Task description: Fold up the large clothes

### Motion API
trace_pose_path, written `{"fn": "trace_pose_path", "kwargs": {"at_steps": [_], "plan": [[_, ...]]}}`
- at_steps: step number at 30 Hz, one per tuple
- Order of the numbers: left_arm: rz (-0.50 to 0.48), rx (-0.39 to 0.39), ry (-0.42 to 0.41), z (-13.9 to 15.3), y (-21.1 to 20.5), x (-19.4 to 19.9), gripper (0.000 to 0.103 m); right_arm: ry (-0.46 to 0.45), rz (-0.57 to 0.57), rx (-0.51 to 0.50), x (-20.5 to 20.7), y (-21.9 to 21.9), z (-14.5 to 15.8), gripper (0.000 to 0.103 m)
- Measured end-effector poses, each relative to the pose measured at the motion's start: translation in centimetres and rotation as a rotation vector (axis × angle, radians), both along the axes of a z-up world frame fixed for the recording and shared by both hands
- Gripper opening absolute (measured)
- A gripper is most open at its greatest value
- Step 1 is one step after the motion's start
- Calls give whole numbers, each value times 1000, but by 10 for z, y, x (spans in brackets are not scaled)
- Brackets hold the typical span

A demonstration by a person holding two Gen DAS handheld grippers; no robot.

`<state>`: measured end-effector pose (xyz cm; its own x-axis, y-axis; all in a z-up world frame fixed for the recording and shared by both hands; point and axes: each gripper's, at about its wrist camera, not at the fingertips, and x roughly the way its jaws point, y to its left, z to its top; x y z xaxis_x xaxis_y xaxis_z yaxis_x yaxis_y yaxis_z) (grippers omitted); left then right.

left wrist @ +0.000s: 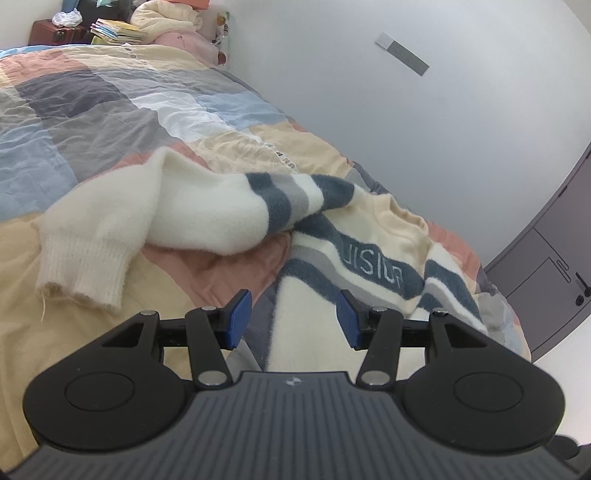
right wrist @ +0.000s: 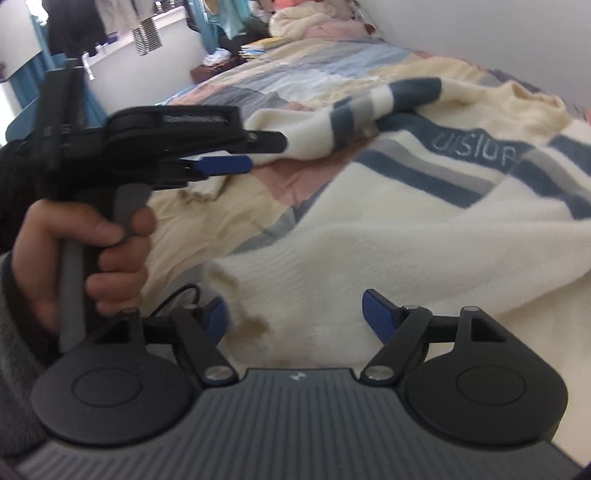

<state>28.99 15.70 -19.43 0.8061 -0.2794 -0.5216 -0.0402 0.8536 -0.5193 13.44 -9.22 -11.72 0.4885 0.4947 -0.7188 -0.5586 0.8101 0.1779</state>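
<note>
A cream fuzzy sweater (left wrist: 314,325) with blue and grey stripes lies spread on the bed. One sleeve (left wrist: 177,218) is bent across toward the left, with its ribbed cuff (left wrist: 81,273) lying on the quilt. My left gripper (left wrist: 293,319) is open and empty, just above the sweater's lower side edge. In the right wrist view the sweater body (right wrist: 424,221) fills the right half. My right gripper (right wrist: 295,317) is open, and a ribbed sleeve cuff (right wrist: 251,295) lies between its fingers, ungripped. The left gripper (right wrist: 243,155) also shows there, held in a hand, above the other cuff.
A patchwork quilt (left wrist: 92,110) covers the bed. A white wall (left wrist: 424,129) runs along the bed's right side, with a grey door (left wrist: 546,266) beyond. Bedding, books and a dark red box (left wrist: 55,33) are piled at the far end.
</note>
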Motion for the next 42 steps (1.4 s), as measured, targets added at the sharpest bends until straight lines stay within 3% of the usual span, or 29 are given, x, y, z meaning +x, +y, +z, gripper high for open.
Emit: {"fn": "trace_pose_path", "kwargs": {"at_steps": [14,22,30,32,38,42], "plan": [[-49,36,23,-10,-22,7,57,-63,-206,128,46,-70,25,76],[-60,28,38,-17,-25,20,57,-144,-185,210,58,-77,57,76],[-119,43,34,-22,-40,29,57,-39,-291,173,92,-84,-2,75],[-126,48,29,-23,-41,31,57,-21,-310,139,95,-85,-18,71],[-143,40,33,-27,-45,43,57,83,-348,121,102,-90,-48,71],[-166,33,34,-31,-50,46,57,97,-369,111,102,-89,-56,71]]}}
